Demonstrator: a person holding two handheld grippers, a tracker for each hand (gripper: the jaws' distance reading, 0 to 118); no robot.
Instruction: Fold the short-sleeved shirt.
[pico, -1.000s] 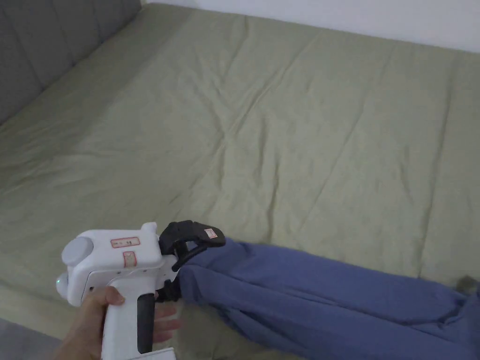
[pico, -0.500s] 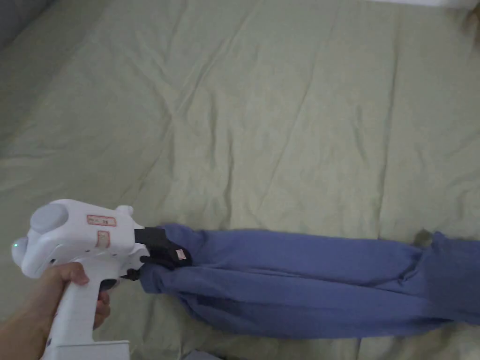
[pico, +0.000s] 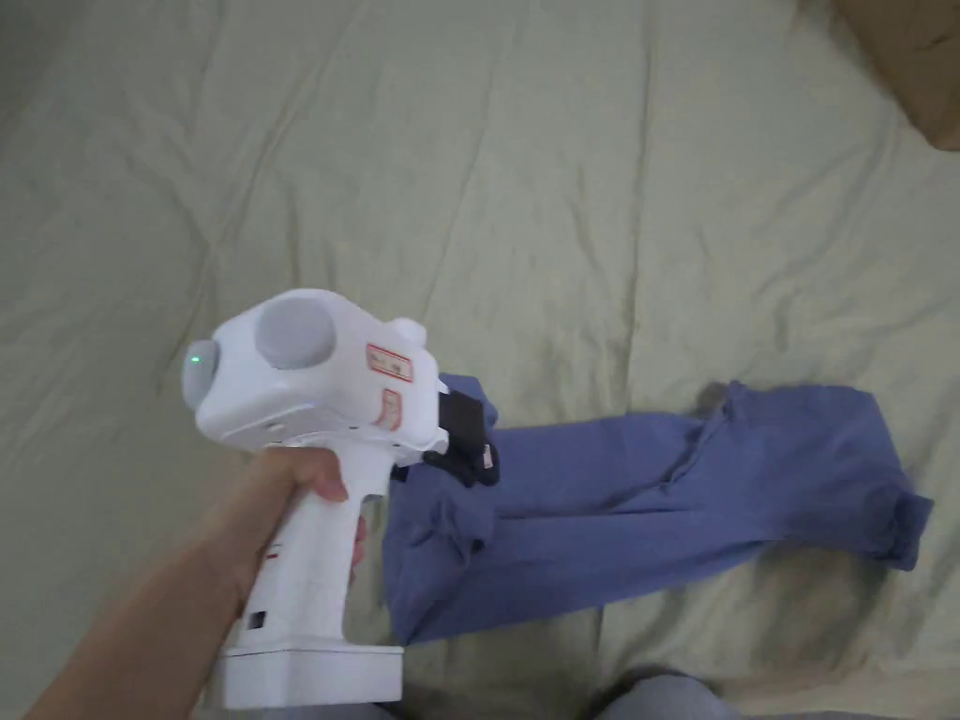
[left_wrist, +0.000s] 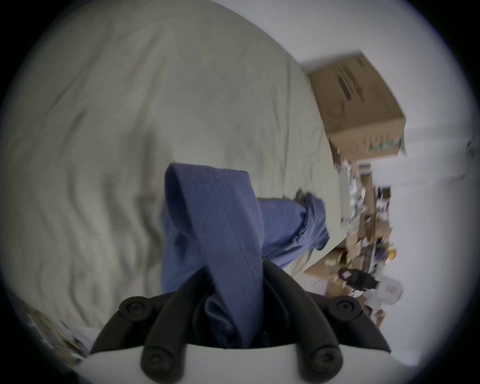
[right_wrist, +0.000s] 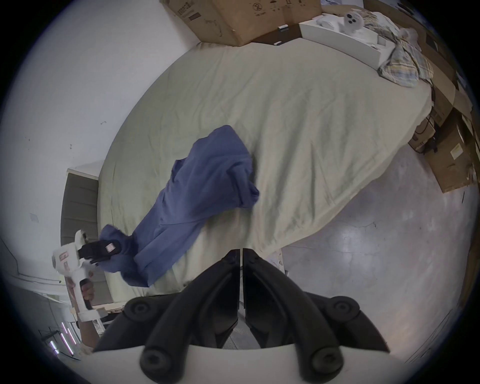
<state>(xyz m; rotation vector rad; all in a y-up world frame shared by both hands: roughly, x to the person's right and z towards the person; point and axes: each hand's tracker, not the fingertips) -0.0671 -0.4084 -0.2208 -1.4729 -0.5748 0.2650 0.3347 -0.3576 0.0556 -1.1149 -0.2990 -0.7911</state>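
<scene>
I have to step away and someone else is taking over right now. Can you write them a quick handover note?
Left hand-held gripper: shut on one end of the blue shirt.
Right hand-held gripper: shut, holding nothing, off the side of the bed.
Shirt: bunched into a long strip on the bed, far end lying on the sheet.
Done: no neat fold yet.
Left: spread the shirt flat, then fold it.

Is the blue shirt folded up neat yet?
Not yet. The blue shirt lies bunched and wrinkled in a long strip on the bed, one end pinched in the left claw.
</scene>
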